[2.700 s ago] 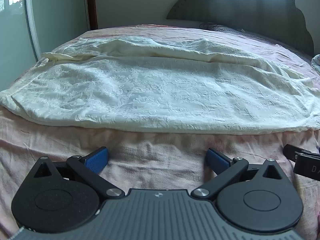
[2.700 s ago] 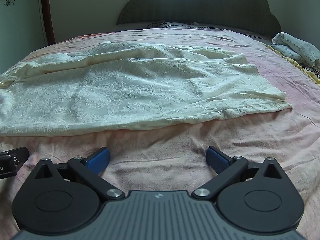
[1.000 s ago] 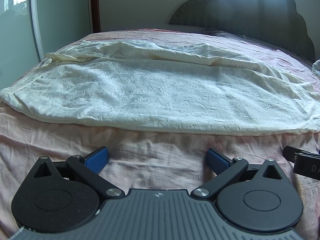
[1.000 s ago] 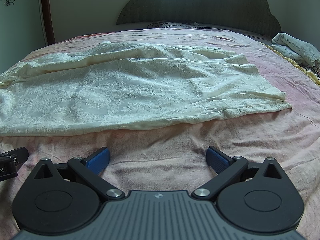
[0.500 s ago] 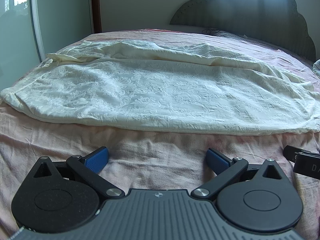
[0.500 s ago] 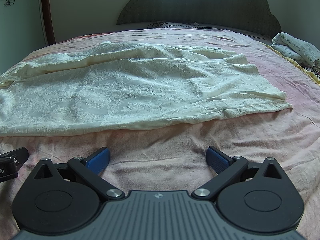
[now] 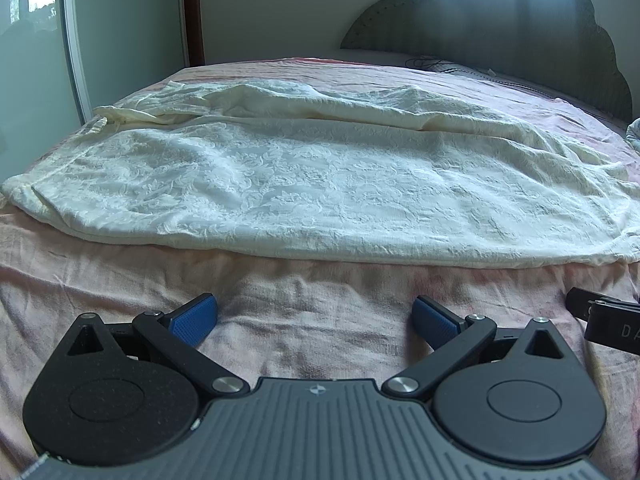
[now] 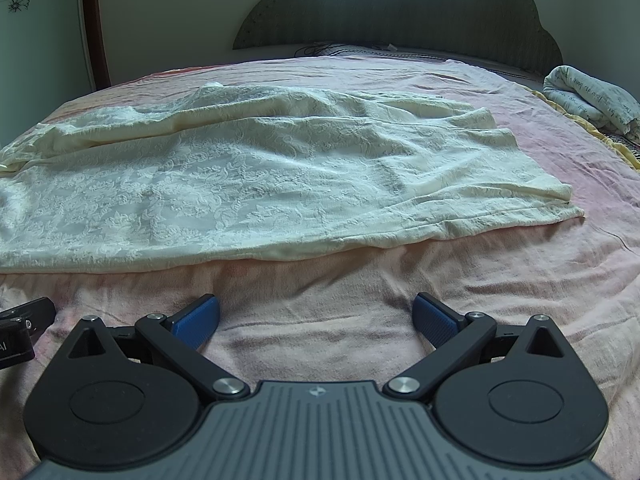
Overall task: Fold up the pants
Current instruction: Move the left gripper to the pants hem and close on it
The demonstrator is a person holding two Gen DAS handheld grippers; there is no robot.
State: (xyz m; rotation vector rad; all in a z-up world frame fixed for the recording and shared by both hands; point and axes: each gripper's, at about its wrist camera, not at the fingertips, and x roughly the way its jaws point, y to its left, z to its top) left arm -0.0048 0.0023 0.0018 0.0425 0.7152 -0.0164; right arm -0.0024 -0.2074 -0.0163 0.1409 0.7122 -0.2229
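Cream patterned pants (image 7: 320, 184) lie spread flat across a pink bedsheet (image 7: 312, 304), one leg over the other, waist end at the left and hems (image 8: 560, 204) at the right. My left gripper (image 7: 314, 318) hovers open just short of the near edge of the pants, nothing between its blue pads (image 7: 194, 318). In the right wrist view the same pants (image 8: 256, 184) stretch across the bed, and my right gripper (image 8: 316, 318) is open over bare sheet in front of them. Each gripper shows at the edge of the other's view.
A dark scalloped headboard (image 8: 400, 12) stands at the far end of the bed. A folded patterned blanket (image 8: 592, 96) lies at the far right. A wall with a window frame (image 7: 72, 40) runs along the left side of the bed.
The left wrist view has tilted up and shifted slightly, showing more wall and headboard. The right gripper has not moved. Both stay open.
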